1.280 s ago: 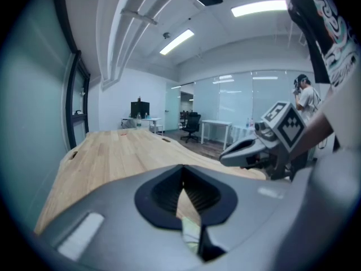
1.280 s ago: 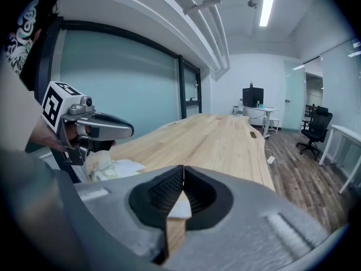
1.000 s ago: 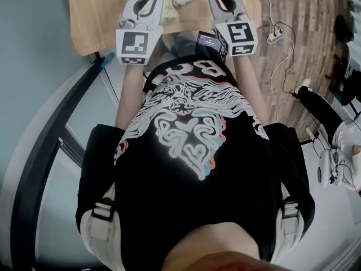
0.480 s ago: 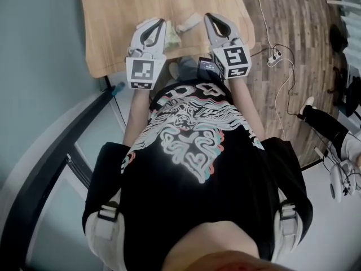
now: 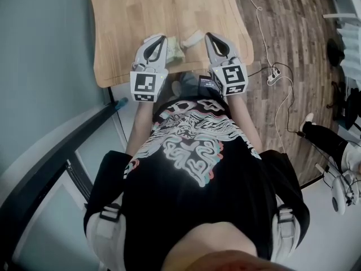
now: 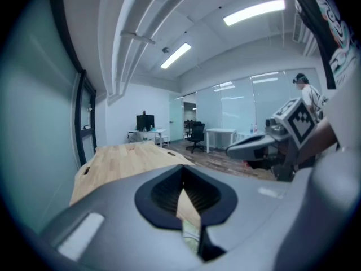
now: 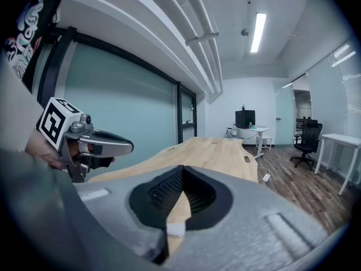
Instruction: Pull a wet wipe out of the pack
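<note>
A greenish wet-wipe pack (image 5: 174, 51) lies near the front edge of the wooden table (image 5: 141, 16). A white wipe (image 5: 193, 38) lies just to its right. In the head view my left gripper (image 5: 160, 38) hovers at the pack's left side and my right gripper (image 5: 208, 35) just right of the wipe. Both are shut, with nothing seen between their tips. In the left gripper view the slit under the left gripper (image 6: 181, 176) shows a bit of the pack (image 6: 192, 235). The slit under the right gripper (image 7: 181, 171) shows a white scrap of wipe (image 7: 174, 229).
A dark device (image 5: 205, 82) sits at the person's chest between the two marker cubes. Cables and a power strip (image 5: 273, 71) lie on the wood floor to the right. A dark window frame (image 5: 67, 151) runs along the left. Desks and an office chair (image 7: 304, 143) stand far off.
Both grippers have risen a little over the table's front edge and stay shut. The head view has shifted and takes in more of the table. Pack and wipe lie where they were.
</note>
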Action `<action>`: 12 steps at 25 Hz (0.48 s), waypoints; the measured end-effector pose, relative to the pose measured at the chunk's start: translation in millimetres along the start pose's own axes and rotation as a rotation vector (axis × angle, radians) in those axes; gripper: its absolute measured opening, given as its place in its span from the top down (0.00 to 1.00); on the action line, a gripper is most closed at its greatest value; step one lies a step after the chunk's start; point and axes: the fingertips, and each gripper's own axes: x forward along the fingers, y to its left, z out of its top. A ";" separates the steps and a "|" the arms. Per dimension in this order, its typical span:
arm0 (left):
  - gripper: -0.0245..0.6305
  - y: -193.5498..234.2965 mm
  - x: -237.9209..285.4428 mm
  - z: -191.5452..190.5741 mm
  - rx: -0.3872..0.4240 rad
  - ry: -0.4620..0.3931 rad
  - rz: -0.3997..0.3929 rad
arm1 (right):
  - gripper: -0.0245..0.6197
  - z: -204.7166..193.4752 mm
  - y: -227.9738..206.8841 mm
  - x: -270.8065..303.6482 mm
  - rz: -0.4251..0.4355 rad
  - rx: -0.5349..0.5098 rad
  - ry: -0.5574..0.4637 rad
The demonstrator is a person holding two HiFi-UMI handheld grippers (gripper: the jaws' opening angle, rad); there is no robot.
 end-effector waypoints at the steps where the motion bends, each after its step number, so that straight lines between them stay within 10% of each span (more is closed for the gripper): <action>1: 0.98 1.8 -1.7 -1.2 -0.023 -0.001 0.005 | 0.96 1.3 2.0 -1.1 0.002 0.000 -0.004; 12: 0.98 -5.1 -5.6 0.7 -0.074 -0.069 -0.023 | 0.96 -9.5 -0.5 -14.9 -0.035 0.030 0.001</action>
